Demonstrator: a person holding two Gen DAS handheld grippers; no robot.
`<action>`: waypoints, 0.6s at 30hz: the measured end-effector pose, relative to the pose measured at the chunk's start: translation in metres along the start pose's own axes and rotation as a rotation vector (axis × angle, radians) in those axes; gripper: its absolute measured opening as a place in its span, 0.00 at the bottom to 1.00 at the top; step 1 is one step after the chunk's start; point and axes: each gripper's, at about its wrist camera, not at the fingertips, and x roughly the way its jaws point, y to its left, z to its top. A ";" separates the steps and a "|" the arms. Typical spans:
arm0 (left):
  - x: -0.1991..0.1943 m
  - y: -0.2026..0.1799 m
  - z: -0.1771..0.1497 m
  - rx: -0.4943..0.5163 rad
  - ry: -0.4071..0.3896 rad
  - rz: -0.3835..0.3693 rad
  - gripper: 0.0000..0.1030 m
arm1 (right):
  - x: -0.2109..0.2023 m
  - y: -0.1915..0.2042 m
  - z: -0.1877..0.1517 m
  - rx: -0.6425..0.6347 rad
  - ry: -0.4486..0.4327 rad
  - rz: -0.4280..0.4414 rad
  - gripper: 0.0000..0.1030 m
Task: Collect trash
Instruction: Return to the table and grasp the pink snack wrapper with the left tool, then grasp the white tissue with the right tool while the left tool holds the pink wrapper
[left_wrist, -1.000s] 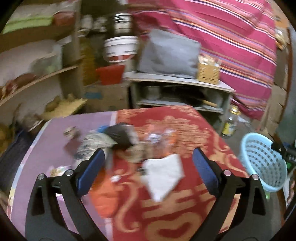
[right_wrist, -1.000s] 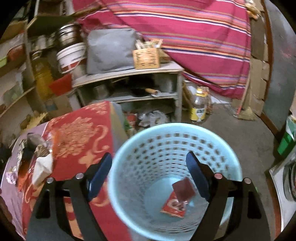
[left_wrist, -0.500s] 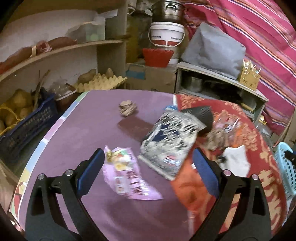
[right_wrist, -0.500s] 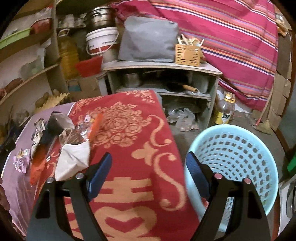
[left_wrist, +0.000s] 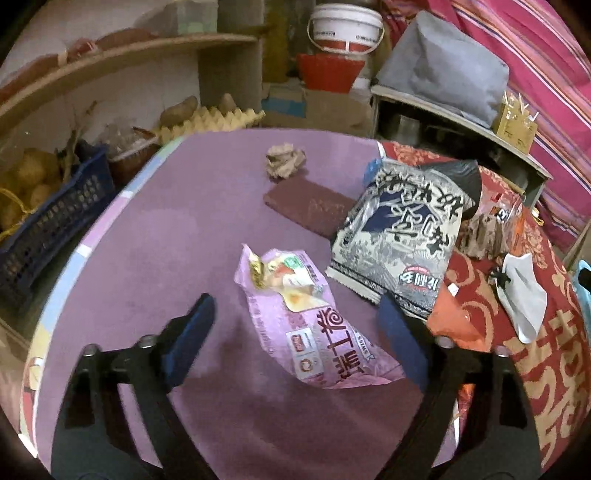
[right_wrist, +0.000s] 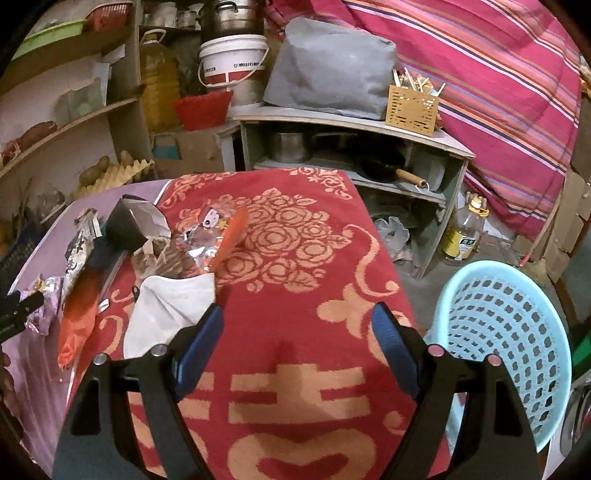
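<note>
On the purple half of the bench (left_wrist: 177, 221) lies the nearest piece of trash, a pale purple wrapper (left_wrist: 314, 325), crumpled and torn open at its far end, with the left tongs (left_wrist: 295, 332) straddling it: one blue pad to its left, the other at its right edge, neither pressing on it. The jaws have just been closing in around that wrapper, so this looks like the lead-in to a pinch, but for now the left tongs are released and empty. The wrapper lies flat and thin, so I'd judge the pads need to come right down to the cloth to catch an edge. Just beyond sits a black-and-white snack bag (left_wrist: 402, 236), puffed and propped over a dark red flat packet (left_wrist: 310, 210), with a crumpled brown paper ball (left_wrist: 284, 162) farther back. To the right, on the red patterned cloth (right_wrist: 295, 295), an orange wrapper (right_wrist: 75, 317), a white folded paper (right_wrist: 166, 306) and a foil tangle (right_wrist: 195, 247) cluster together, all waiting their turn. The right tongs (right_wrist: 295, 347) hang released over bare red cloth, nothing between the pads, well apart from that heap. The light blue basket (right_wrist: 509, 339) stands on the floor off the bench's right corner, close by for drops; its inside isn't visible from here. Behind, shelves and a striped bedcover fill the room.
</note>
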 end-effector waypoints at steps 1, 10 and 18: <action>0.003 -0.001 0.000 0.003 0.012 -0.012 0.73 | 0.003 0.003 0.000 0.001 0.005 0.010 0.79; 0.016 -0.007 -0.008 0.012 0.068 -0.062 0.42 | 0.011 0.043 -0.004 -0.073 0.027 0.065 0.78; 0.013 0.002 -0.008 -0.017 0.075 -0.100 0.17 | 0.016 0.068 -0.010 -0.112 0.052 0.100 0.78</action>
